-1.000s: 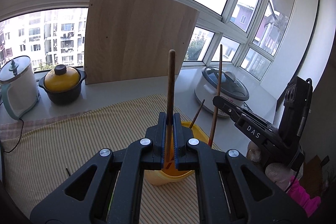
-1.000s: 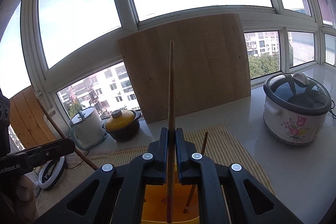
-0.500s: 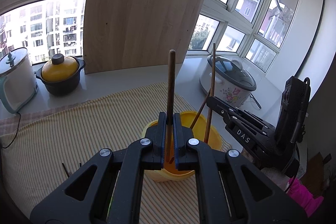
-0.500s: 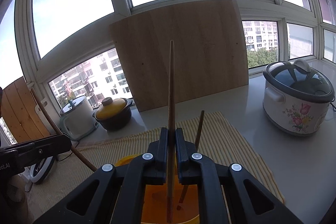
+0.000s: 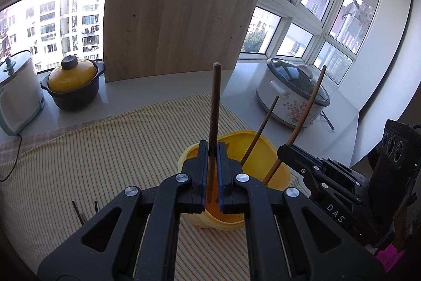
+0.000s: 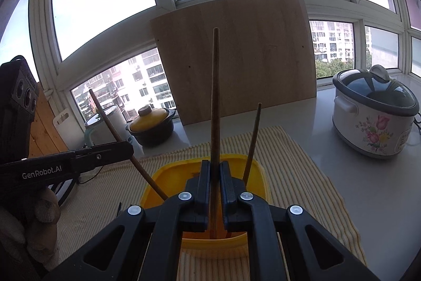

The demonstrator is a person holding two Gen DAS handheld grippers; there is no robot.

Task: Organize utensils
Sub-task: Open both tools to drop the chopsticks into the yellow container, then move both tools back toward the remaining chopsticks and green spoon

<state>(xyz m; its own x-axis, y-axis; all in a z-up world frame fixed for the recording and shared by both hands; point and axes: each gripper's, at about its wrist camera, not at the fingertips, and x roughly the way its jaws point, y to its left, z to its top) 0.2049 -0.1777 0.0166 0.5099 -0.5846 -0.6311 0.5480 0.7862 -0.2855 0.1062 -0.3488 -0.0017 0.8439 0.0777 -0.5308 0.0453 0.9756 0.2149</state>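
Observation:
A yellow tub (image 5: 259, 149) (image 6: 163, 173) stands on a striped cloth (image 5: 105, 149). My left gripper (image 5: 211, 162) is shut on a brown chopstick (image 5: 215, 107), upright over the tub's near-left rim with its lower end inside. My right gripper (image 6: 215, 181) is shut on another chopstick (image 6: 214, 96), its lower end inside the tub; that gripper shows in the left wrist view (image 5: 285, 153). A third chopstick (image 5: 260, 131) (image 6: 252, 138) leans loose in the tub. Several more chopsticks (image 5: 79, 212) lie on the cloth at left.
A wooden board (image 5: 173, 12) leans against the window. A flowered rice cooker (image 5: 292, 94) (image 6: 373, 117) stands at right. A black pot with yellow lid (image 5: 72, 83) and a white kettle (image 5: 15, 94) stand at left. The counter edge drops off at right.
Both grippers have lowered and tilted down towards the tub, each still holding its chopstick. The chopsticks' lower ends now sit deeper in the tub.

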